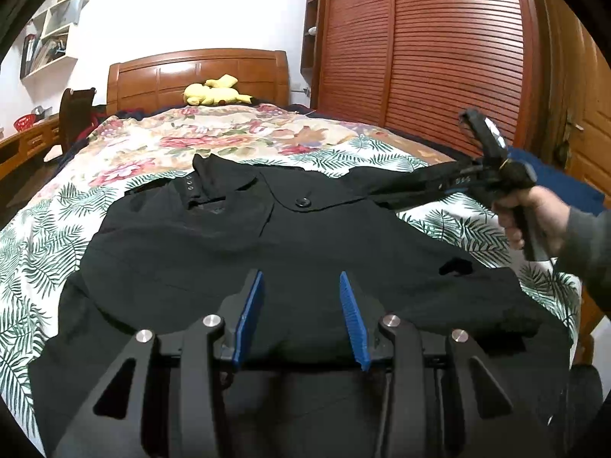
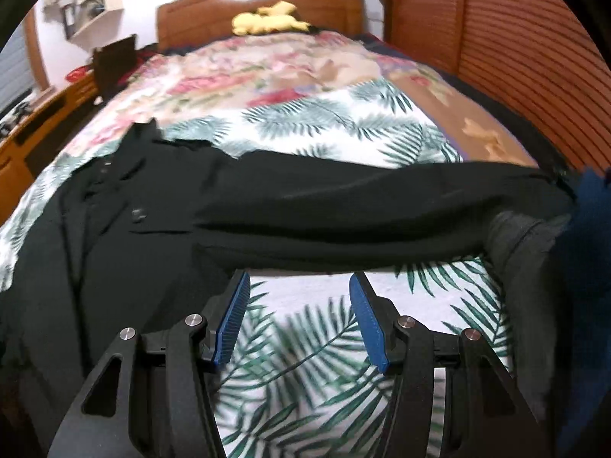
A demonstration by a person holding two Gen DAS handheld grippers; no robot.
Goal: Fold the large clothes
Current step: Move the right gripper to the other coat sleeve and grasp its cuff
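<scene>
Bedspread (image 2: 305, 343) under right hand-held gripper (image 2: 299, 286); coat sleeve (image 2: 362, 213) just beyond.

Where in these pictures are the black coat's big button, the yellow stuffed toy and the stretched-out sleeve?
big button (image 1: 303, 202): left wrist view, button's centre.
yellow stuffed toy (image 1: 214, 93): left wrist view, its body.
sleeve (image 2: 362, 213): right wrist view, mid-sleeve.

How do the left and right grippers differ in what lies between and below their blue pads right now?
The left gripper hangs over the black coat, dark cloth filling its gap. The right gripper hangs over the bare leaf-print bedspread, the coat's sleeve just ahead. Its jaws stand slightly wider. Both are open, gripping nothing.
</scene>
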